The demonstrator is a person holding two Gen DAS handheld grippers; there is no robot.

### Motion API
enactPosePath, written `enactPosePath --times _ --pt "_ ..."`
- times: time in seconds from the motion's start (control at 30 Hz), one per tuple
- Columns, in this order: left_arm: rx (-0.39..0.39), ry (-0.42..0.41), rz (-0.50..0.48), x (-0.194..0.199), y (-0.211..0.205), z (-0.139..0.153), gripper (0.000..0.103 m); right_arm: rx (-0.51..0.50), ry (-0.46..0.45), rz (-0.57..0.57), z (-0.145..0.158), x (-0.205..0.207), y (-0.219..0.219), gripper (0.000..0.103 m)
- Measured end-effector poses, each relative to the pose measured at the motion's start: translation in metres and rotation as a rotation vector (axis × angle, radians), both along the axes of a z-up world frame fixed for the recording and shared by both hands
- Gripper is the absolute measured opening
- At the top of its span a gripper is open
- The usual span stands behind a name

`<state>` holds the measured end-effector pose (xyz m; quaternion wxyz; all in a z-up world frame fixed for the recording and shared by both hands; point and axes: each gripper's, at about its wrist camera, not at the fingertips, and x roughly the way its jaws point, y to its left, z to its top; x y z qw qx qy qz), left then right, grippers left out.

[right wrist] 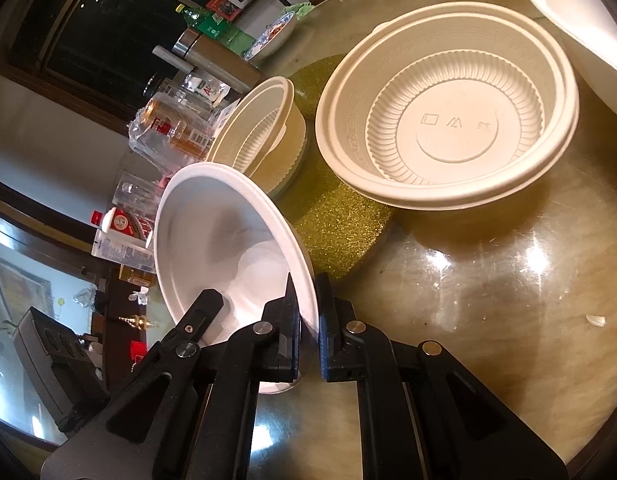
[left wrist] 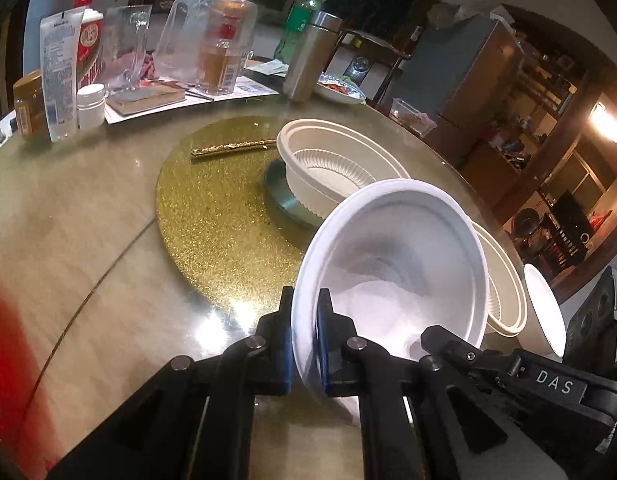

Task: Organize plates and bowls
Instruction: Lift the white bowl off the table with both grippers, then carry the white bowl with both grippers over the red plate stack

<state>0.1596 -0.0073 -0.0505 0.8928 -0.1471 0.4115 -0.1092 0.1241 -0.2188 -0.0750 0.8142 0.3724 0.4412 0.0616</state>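
Observation:
My left gripper (left wrist: 306, 320) is shut on the rim of a white bowl (left wrist: 404, 264), held tilted above the table. My right gripper (right wrist: 307, 312) is shut on the rim of another white bowl (right wrist: 224, 240), also tilted. A cream ribbed bowl (left wrist: 332, 160) sits on the gold turntable's hub; it also shows in the right wrist view (right wrist: 256, 128). A second, larger cream ribbed bowl (right wrist: 448, 112) rests on the table ahead of my right gripper; in the left wrist view (left wrist: 504, 292) it is partly hidden behind the held bowl.
A gold glittery turntable (left wrist: 212, 220) lies mid-table with a gold stick (left wrist: 232, 147) on it. Bottles, jars, a plastic bag, a steel flask (left wrist: 308, 60) and a dish of food (left wrist: 340, 90) crowd the far edge. The right gripper's body (left wrist: 588, 320) shows at right.

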Motion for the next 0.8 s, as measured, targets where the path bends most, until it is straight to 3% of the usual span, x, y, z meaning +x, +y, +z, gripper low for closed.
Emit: enactPosePath --times 0.33,0.8 --pt "0.072 -0.045 -0.042 -0.016 -0.018 0.018 0.009 0.006 -0.026 -0.029 0.019 -0.022 -0.011 0.007" --pt "0.136 -0.044 -0.010 -0.049 -0.016 0.032 0.010 0.041 -0.040 0.008 0.022 -0.053 -0.004 0.007"
